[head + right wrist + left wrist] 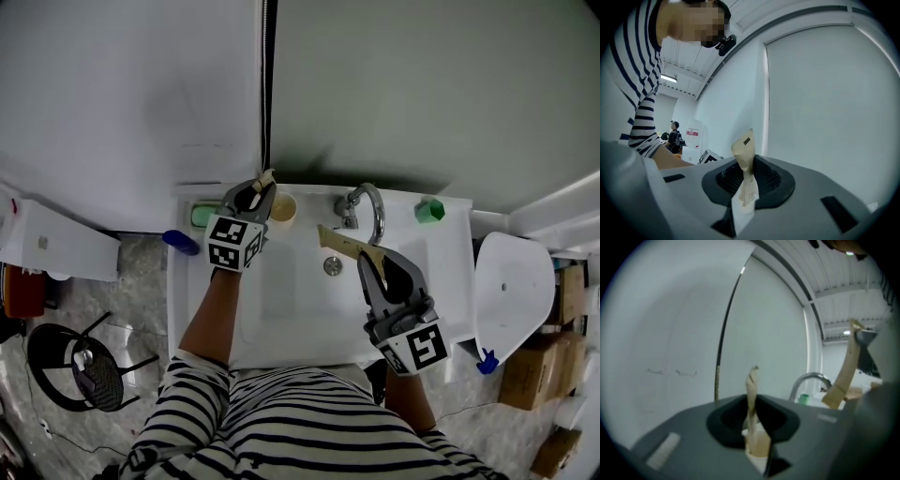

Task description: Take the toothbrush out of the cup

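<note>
The left gripper [265, 190] is clamping its fingers on the wrapped toothbrush [751, 399] right at the rim of the cup [283, 208], so lifting it clear seems not yet done, while the right gripper [370, 264] is pinching another tan packet [343, 243] over the sink [281, 305].

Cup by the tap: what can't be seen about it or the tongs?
- Cup contents: head view, too small.
- Cup: left gripper view, out of sight below tongs' grey body.
- Beige strip in left tongs: left gripper view, blurred, bristles indiscernible.
- Beige packet in right tongs: right gripper view, wrapper hides contents.
</note>
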Demonstrator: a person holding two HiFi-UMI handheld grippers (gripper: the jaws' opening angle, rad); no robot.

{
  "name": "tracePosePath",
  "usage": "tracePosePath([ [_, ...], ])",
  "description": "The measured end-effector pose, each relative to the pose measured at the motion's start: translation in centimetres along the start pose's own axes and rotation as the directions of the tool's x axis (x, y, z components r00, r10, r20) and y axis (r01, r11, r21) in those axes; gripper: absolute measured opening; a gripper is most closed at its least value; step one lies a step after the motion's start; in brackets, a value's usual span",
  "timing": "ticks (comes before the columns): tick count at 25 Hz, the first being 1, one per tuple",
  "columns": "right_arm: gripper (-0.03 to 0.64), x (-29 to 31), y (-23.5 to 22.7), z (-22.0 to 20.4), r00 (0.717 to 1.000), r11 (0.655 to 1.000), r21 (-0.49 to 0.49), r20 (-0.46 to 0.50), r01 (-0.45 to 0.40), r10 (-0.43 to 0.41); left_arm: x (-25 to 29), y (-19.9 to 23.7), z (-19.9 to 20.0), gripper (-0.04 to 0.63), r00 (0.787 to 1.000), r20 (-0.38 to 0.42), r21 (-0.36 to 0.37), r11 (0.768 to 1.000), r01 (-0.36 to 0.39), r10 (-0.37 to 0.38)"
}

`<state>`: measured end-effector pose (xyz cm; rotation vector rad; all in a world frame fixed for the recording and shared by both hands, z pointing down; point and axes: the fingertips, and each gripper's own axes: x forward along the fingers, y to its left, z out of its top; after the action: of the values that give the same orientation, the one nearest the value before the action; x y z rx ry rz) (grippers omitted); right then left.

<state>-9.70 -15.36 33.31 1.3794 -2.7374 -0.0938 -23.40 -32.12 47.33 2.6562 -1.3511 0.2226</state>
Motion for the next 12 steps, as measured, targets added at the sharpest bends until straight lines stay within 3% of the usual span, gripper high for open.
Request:
tracePosePath([
  [12,0.051,-0.2,1.2,1.0,0.999,1.0,-0.014,0.032,-0.017,0.017,-5.9,-4.1,7.8,0.063,0.987,0.151,0.081,0.996,0.035,-0.047],
])
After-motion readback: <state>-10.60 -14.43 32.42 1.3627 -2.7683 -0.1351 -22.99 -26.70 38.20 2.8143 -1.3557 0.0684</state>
